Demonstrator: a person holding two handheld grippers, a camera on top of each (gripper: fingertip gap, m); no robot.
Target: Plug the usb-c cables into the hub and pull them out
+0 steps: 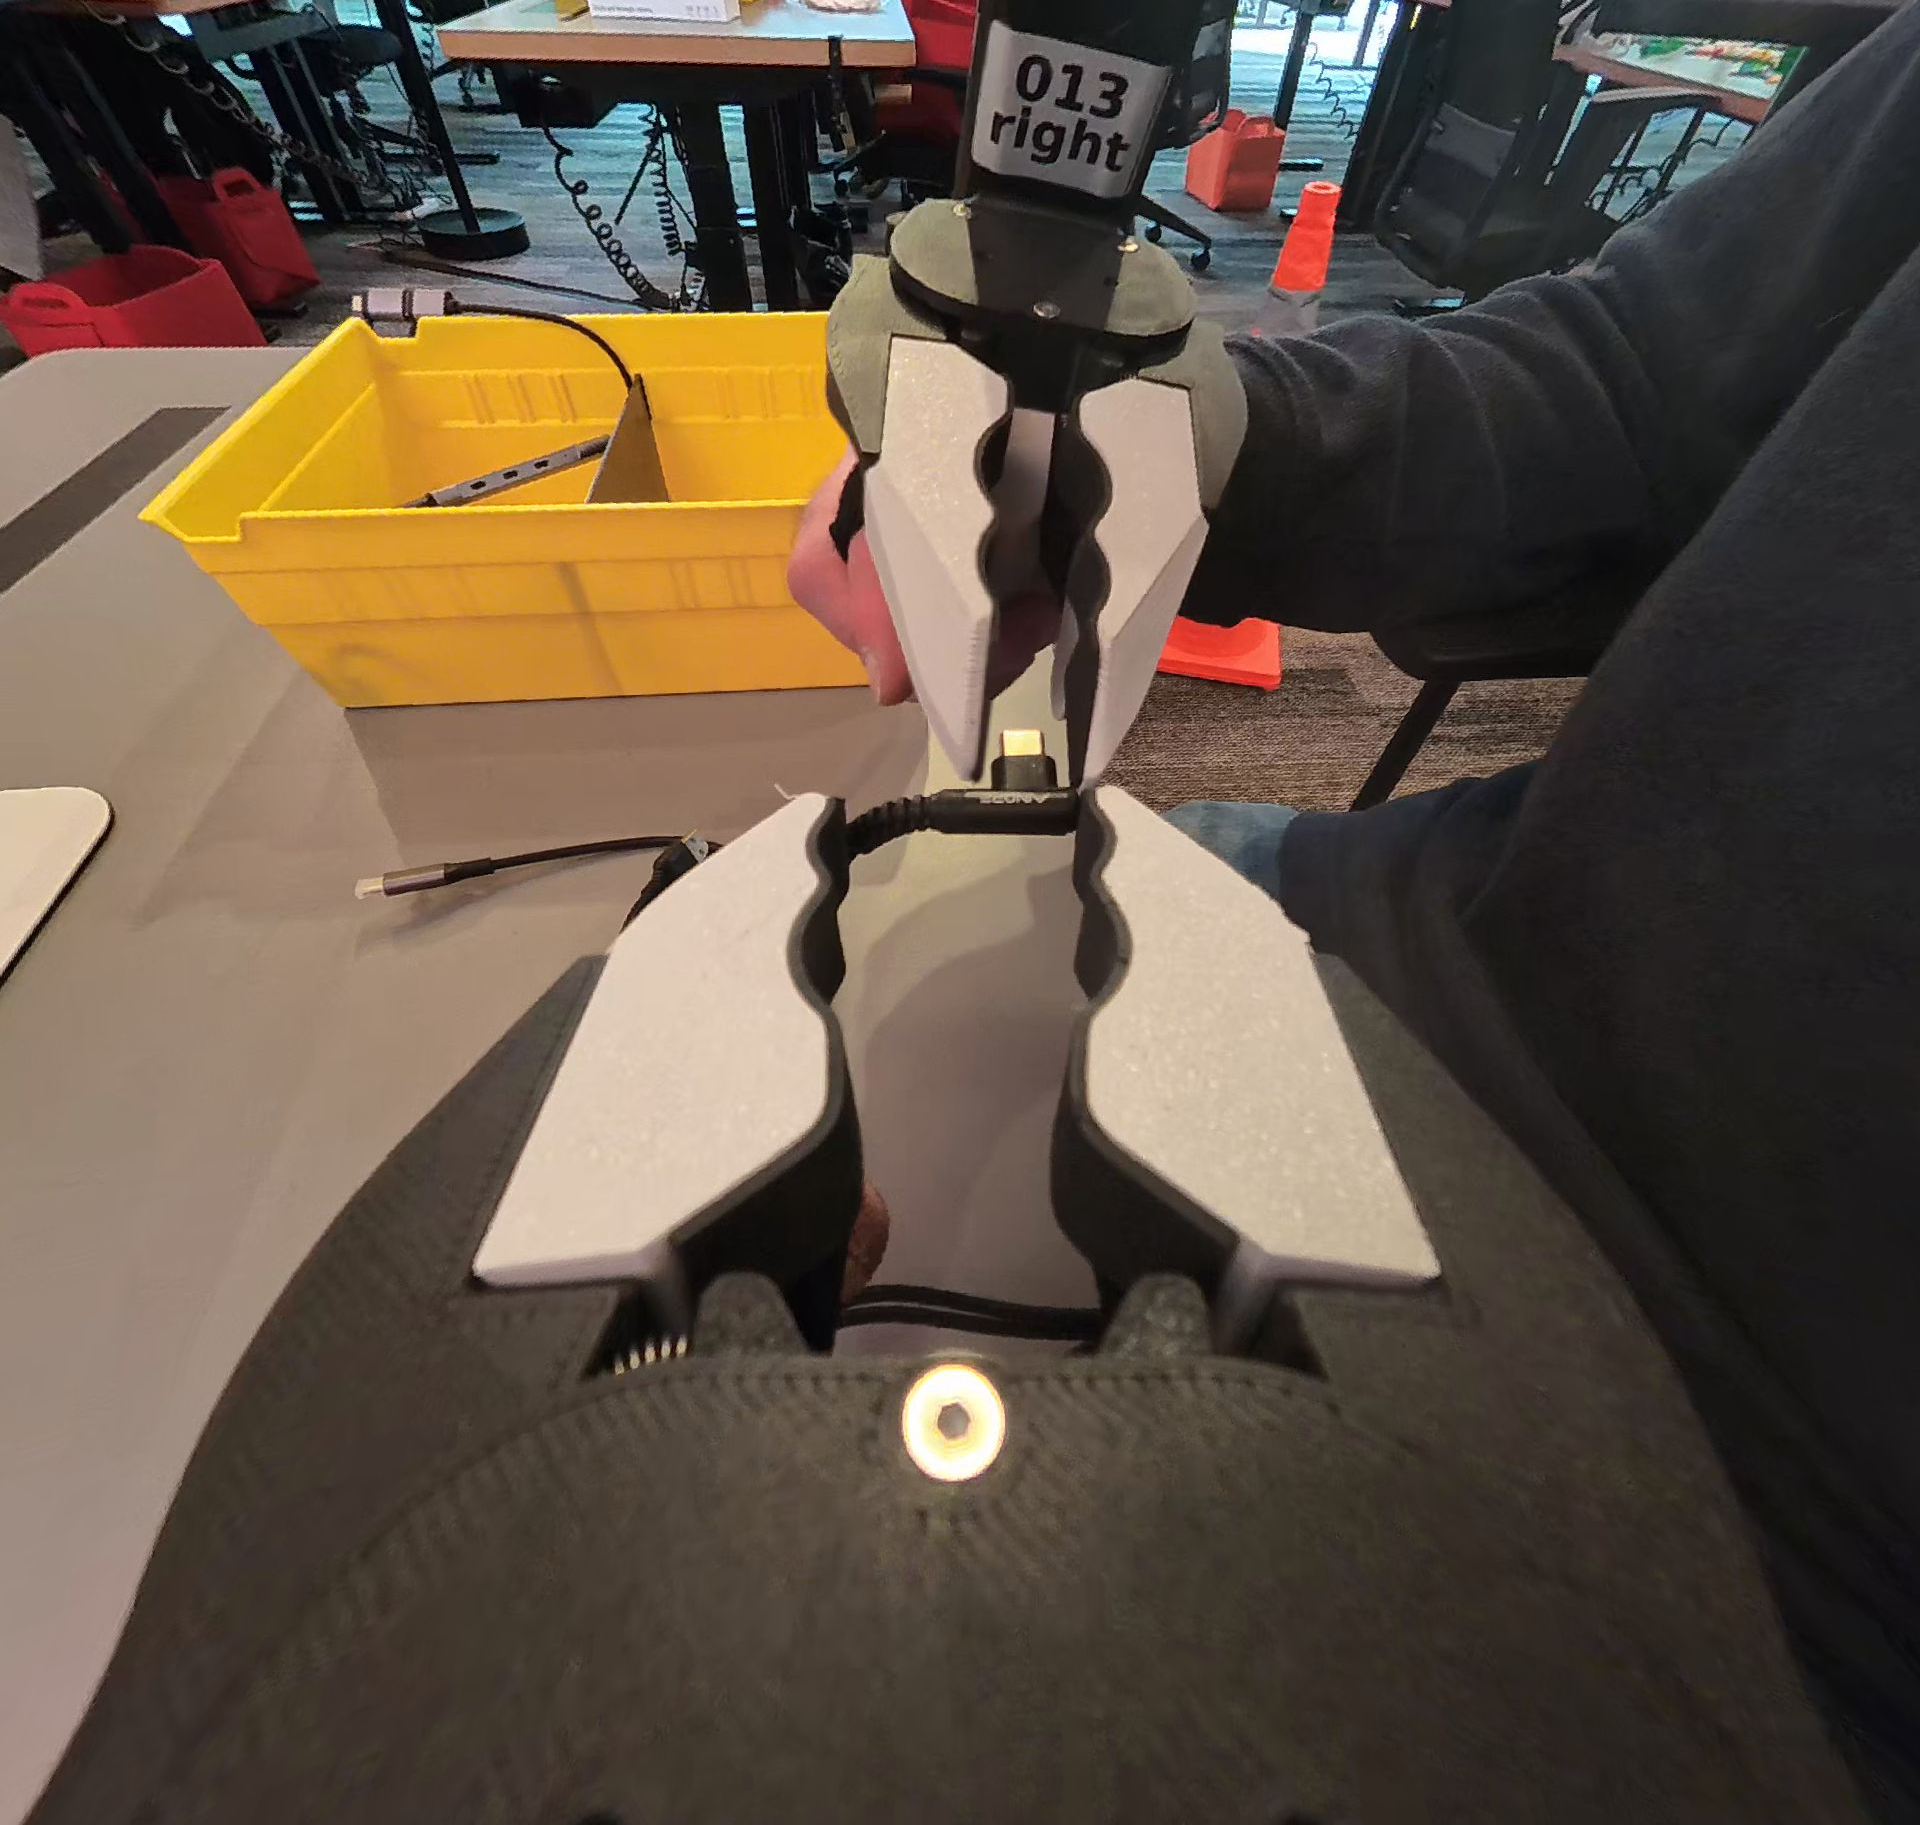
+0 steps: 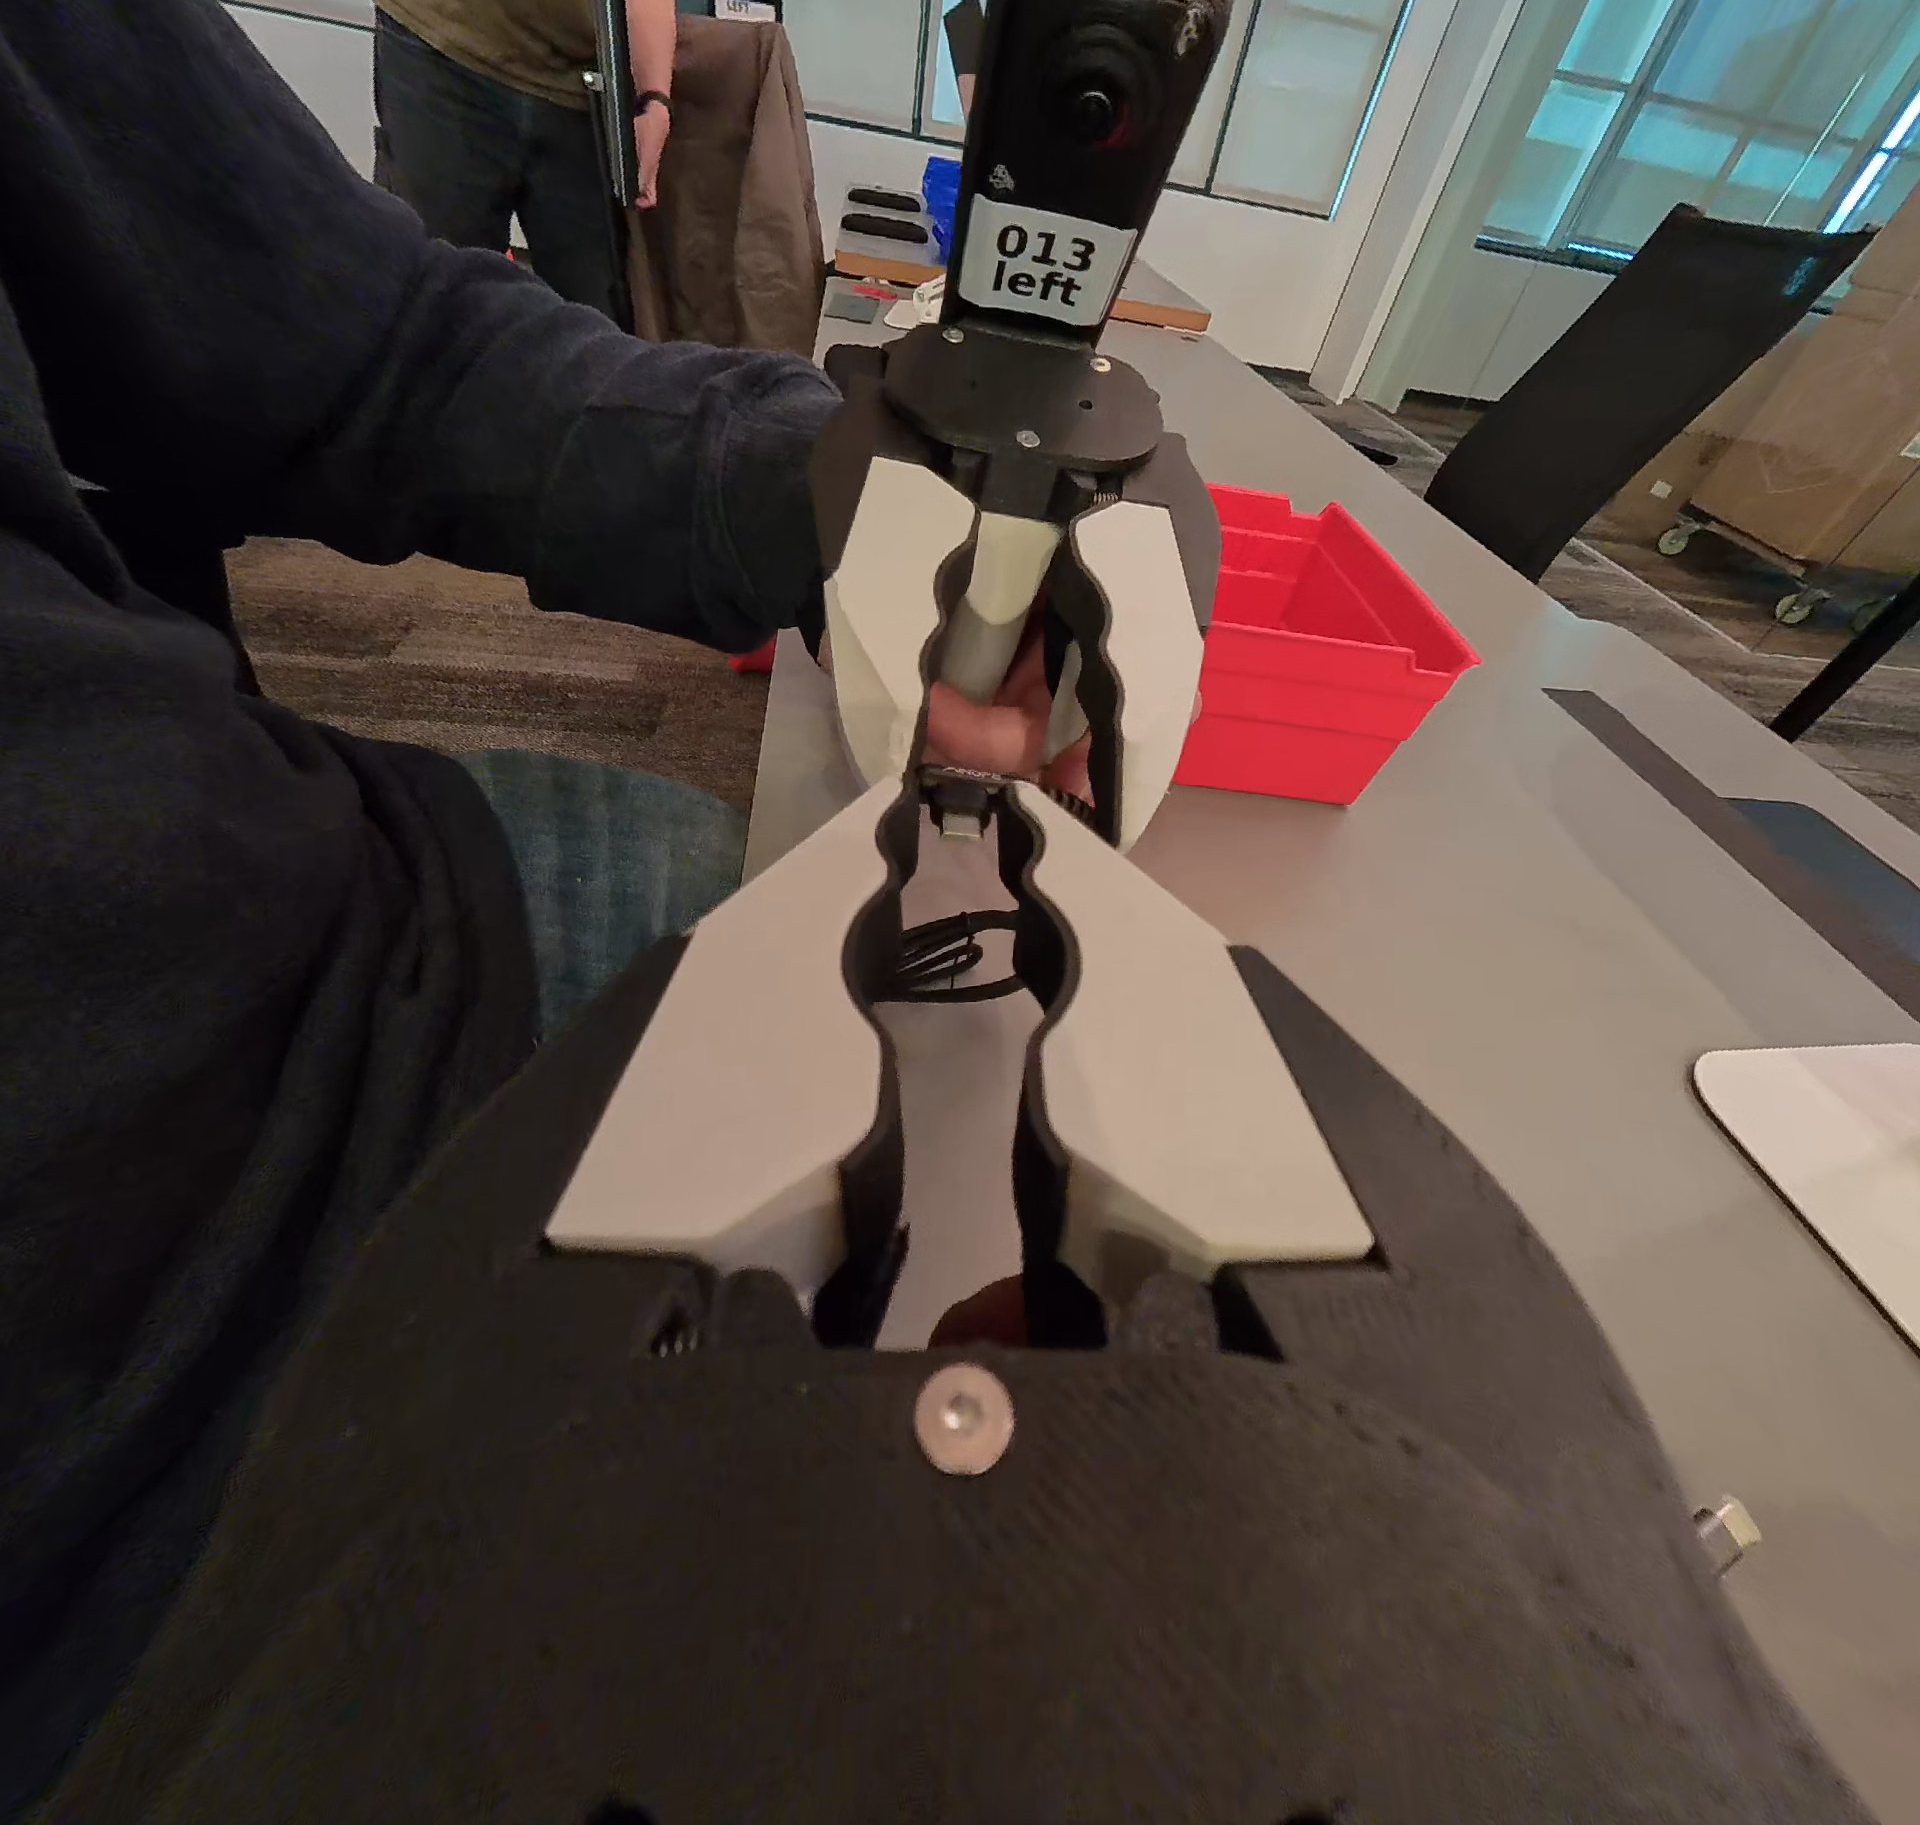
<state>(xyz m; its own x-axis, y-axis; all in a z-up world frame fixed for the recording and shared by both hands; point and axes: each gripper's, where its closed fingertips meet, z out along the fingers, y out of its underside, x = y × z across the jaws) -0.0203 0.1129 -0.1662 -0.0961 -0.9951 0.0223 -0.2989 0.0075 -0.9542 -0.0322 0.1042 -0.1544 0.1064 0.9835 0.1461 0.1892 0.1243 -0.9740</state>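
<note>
USB-C plug (image 1: 1023,783), right-angled with braided black cable, sits clamped between your left gripper (image 1: 951,819) tips, and your right gripper (image 2: 961,819) is narrowed around its metal end. Two more plugs show past your left gripper: one on the counter (image 1: 260,944), one over the yellow bin (image 1: 520,570), which holds the hub (image 1: 509,485). Only your right view shows a red bin (image 2: 1320,674). Each gripper's camera carries a printed label.

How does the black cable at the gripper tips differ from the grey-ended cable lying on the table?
The black cable has a bent plug; the grey-ended cable has a straight one. The black cable sits between the left gripper's tips; the grey-ended one lies untouched on the table. Both visible plugs are unplugged.
</note>
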